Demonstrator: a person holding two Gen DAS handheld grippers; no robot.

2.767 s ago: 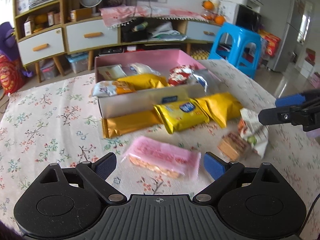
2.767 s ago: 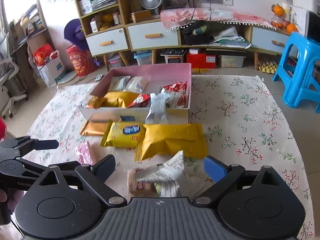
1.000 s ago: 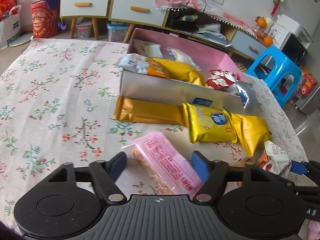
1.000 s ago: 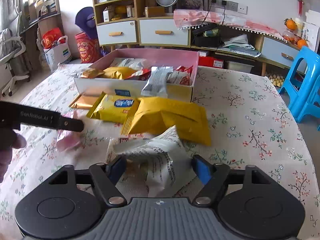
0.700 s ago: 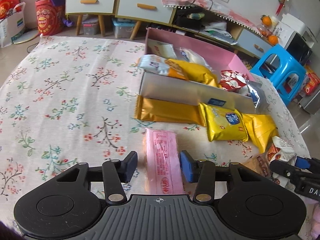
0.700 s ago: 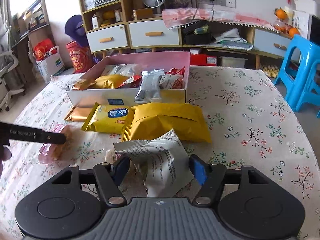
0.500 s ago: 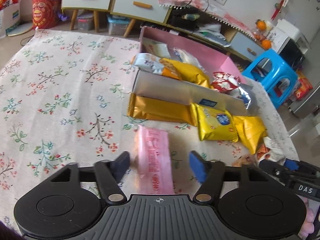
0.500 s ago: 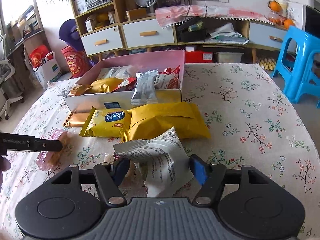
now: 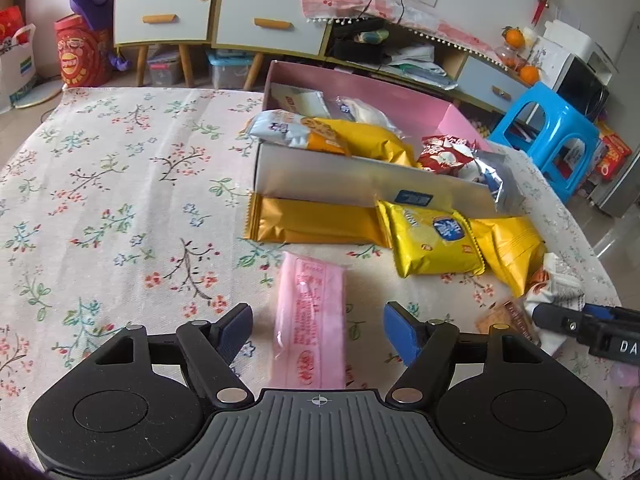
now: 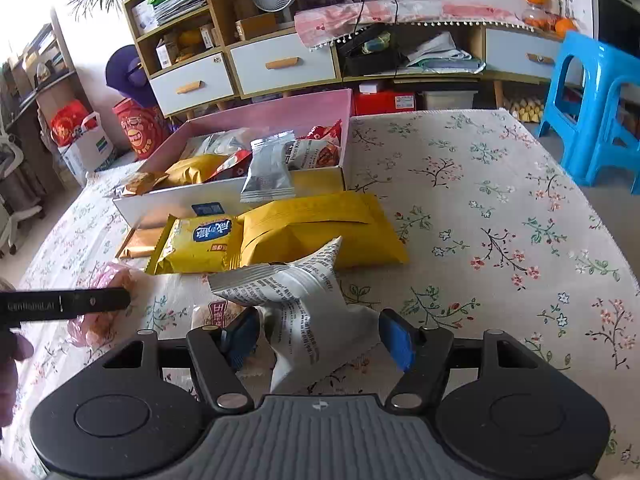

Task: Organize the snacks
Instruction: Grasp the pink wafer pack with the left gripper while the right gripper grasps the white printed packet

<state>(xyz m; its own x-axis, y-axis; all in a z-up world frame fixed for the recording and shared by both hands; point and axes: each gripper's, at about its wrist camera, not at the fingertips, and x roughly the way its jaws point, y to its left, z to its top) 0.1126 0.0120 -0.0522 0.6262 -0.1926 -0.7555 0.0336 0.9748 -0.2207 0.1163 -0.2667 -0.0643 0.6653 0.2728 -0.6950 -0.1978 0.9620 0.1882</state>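
Note:
A pink snack packet (image 9: 312, 312) lies flat on the floral tablecloth, lengthwise between the fingers of my left gripper (image 9: 318, 332). That gripper is open, with a gap on each side of the packet. My right gripper (image 10: 318, 336) is shut on a crumpled white printed packet (image 10: 312, 312), which stands up between its blue pads. A small brown biscuit packet (image 10: 216, 314) lies just left of it. The pink box (image 9: 360, 92) at the back holds several snacks. The left gripper's finger (image 10: 80, 304) shows over the pink packet (image 10: 116, 276) in the right wrist view.
In front of the box lie a gold packet (image 9: 316, 224), a yellow packet (image 9: 432, 240) and a larger yellow one (image 10: 320, 224). A silver packet (image 10: 268, 172) hangs over the box's front wall. A blue stool (image 10: 592, 112) stands beyond the table's right edge.
The pink packet has turned from slanted to lengthwise between the left fingers, which narrowed on it and then spread again. The right fingers have drawn in around the white packet.

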